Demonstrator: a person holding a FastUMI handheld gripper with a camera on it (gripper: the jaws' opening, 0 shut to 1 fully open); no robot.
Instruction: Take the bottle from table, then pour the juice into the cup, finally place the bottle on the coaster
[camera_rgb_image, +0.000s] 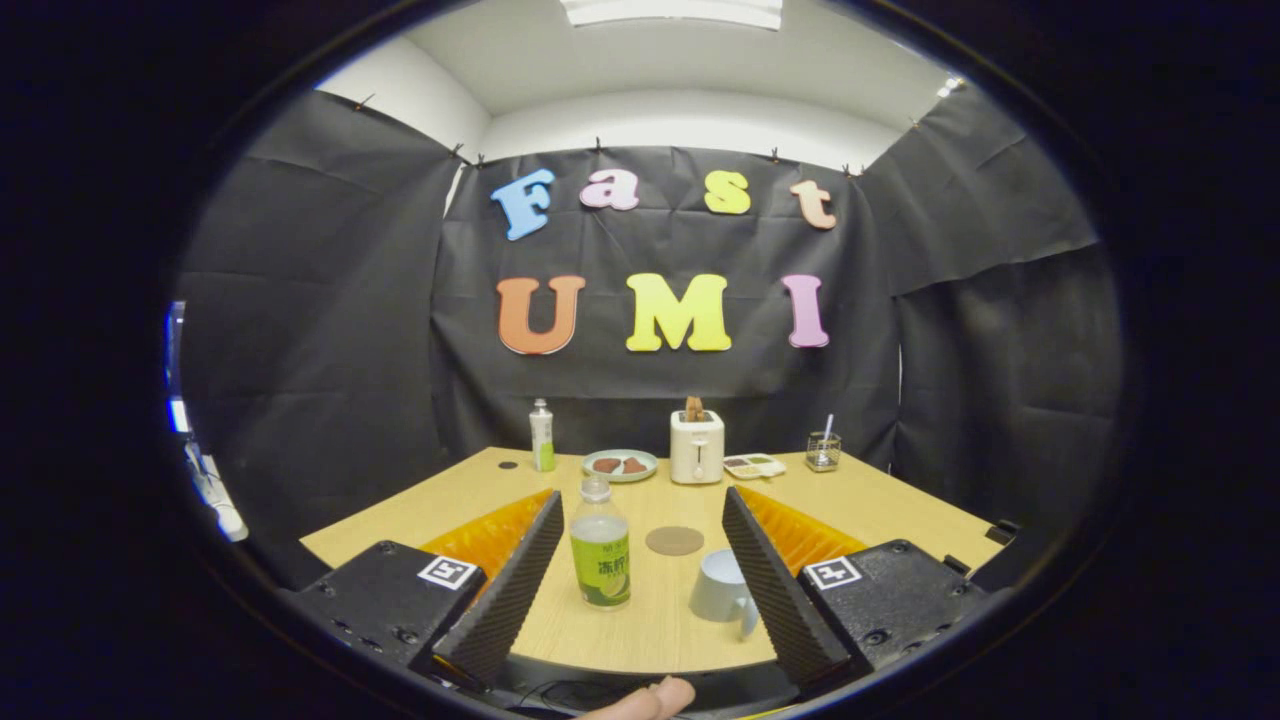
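While nothing is yet grasped, the counter (900, 505) carries everything. Gripper (640, 570) hangs wide open, low over its near edge, holding nothing. Bottle (601, 545) stands upright between the fingers, nearer the left one, cap on. Cup (722, 588) sits right of the bottle, just beside the right finger, handle toward the gripper. Coaster (674, 541) lies beyond the bottle, slightly right, bare. Judgement: step in hand is the grasp. Shift left to centre the bottle, advance level, close on its labelled body, and keep the right finger off the cup.
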